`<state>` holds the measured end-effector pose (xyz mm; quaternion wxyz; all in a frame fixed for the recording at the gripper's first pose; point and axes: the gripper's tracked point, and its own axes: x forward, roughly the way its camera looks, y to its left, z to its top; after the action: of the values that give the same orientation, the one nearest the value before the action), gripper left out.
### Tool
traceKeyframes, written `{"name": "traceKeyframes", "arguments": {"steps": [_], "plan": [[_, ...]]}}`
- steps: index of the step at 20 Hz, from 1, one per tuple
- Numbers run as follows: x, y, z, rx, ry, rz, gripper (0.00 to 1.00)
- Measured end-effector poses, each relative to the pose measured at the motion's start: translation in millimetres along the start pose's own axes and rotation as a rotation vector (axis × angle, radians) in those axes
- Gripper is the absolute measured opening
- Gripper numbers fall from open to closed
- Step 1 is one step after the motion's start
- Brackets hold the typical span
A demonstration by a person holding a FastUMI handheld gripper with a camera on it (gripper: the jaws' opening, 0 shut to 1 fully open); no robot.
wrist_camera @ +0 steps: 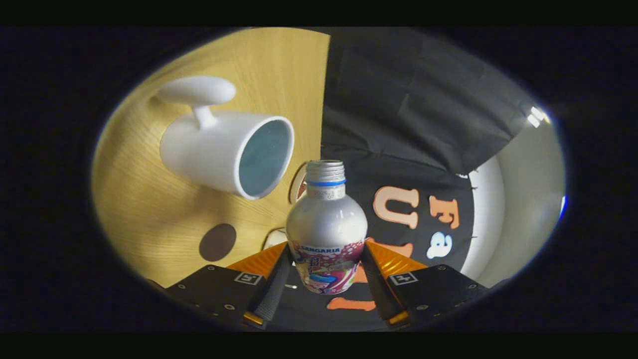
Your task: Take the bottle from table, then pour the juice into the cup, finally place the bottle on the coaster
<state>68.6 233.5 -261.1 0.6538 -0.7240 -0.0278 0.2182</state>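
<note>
Silver metal: the bottle (pixel 326 227) has a bare silver shoulder, a threaded neck with no cap, a blue ring under the threads and a bright printed wrap around its lower body.
Gripper: the gripper (pixel 326 271) has its 2 fingers closed in on the bottle, 1 dark pad pressed to each side of the printed wrap, so the bottle is clamped between them.
Fingers: both fingers (pixel 273 289) are black with orange ribbed backs and a small square marker on each block behind them.
Bottle position: held off the table, its open neck pointing forward, away from the fingers, with the mouth just beside the rim of the cup.
Cup: the white cup (pixel 224 149) stands on the wooden table (pixel 144 209), beyond the fingers and to the left of the bottle's neck; its pale blue inside faces the bottle, and I cannot tell whether any juice lies in it.
Cup handle: a thick white knob-like handle sticks out from the far side of the cup.
Coaster: a round coaster (pixel 297 184) with a pale edge peeps out from behind the bottle's neck, lying on the table near the cup's rim; most of it is hidden.
Dark spot: a round brown disc (pixel 218 242) lies on the wood, left of the left finger.
Tilt: the whole scene looks turned sideways, table on one side and black cloth on the other.
</note>
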Motion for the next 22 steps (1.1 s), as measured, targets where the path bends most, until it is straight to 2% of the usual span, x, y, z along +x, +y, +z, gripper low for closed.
{"name": "traceKeyframes", "arguments": {"steps": [5,10,22], "plan": [[-3,-15,-3,0.356,0.019,0.021,0.77],[2,-39,-14,0.628,0.043,-0.001,0.77],[24,-53,-45,1.345,0.044,-0.005,0.77]]}}
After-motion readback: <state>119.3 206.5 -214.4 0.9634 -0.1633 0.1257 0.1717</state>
